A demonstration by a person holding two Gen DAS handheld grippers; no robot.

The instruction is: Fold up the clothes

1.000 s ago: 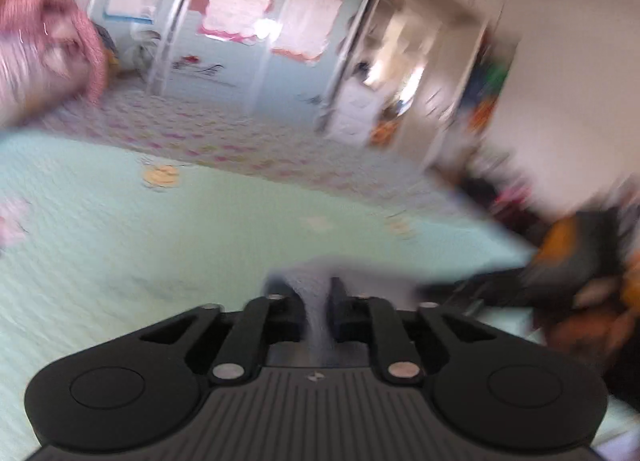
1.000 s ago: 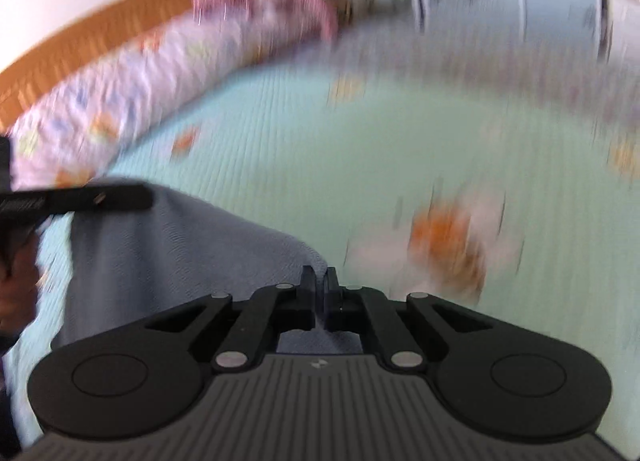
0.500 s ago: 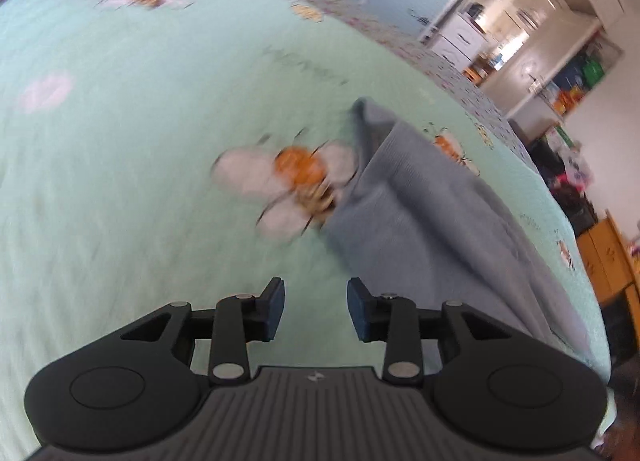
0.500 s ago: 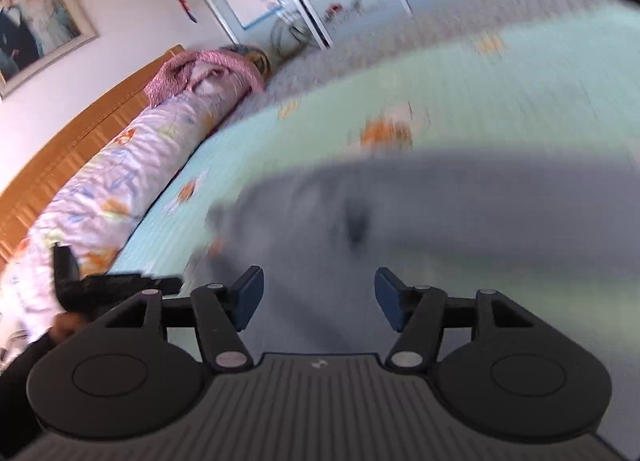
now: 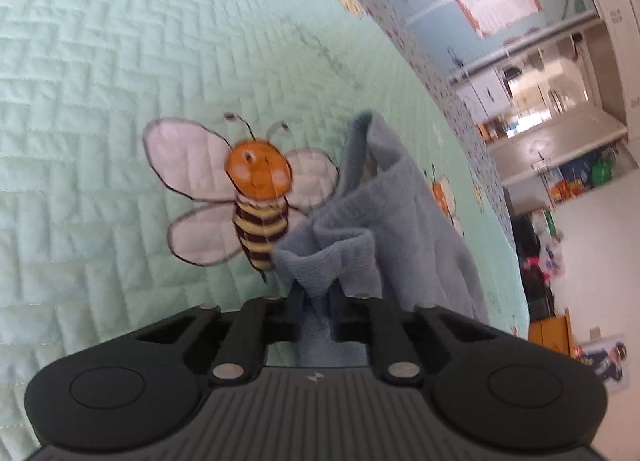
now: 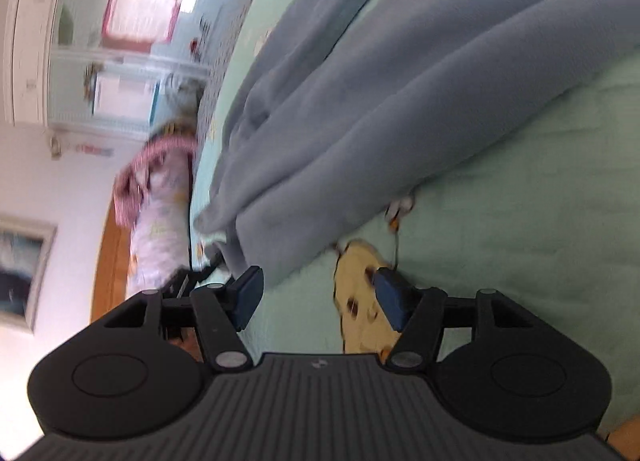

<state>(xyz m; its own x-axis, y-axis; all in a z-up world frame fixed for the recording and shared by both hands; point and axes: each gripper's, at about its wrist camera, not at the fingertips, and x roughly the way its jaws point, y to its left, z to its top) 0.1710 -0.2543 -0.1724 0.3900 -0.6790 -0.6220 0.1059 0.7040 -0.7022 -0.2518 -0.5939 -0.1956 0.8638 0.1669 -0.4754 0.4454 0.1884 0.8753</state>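
Blue garment point(image 5: 400, 221) lies spread on the green bed quilt point(image 5: 100, 81), one corner bunched up right at the left gripper point(image 5: 318, 303). Jaws closing on that corner: cloth is between the pads, puckered into a small ridge, so it looks clamped there. Prob. the reason for the pinch so near the edge is to get a hem corner, not a fistful, so the fold line stays clean. The corner sits just beside the stitched bee point(image 5: 256, 197) on the quilt, partly over its tail end.

Over to the right wrist view: same garment point(image 6: 400, 81) runs away in long soft folds across the quilt point(image 6: 540, 221), hem edge near the right gripper point(image 6: 316, 297). Its jaws stand apart w/ nothing between them. Left finger point(image 6: 248, 295) sits at the cloth's edge, right finger point(image 6: 394, 297) over a yellow print point(image 6: 356, 301) on the quilt. Whether the finger touches the hem, can't tell; bit blurred. Seems lined up to take the matching corner, so both ends lift together.

Further out: a floral bolster point(image 6: 160, 213) along the wooden headboard point(image 6: 110, 261), wardrobe doors point(image 6: 120, 41) beyond. Judging by the loose wrinkles, the fold is at an early stage. Fabric looks thick and floppy, so it'd sag if held by one corner only.
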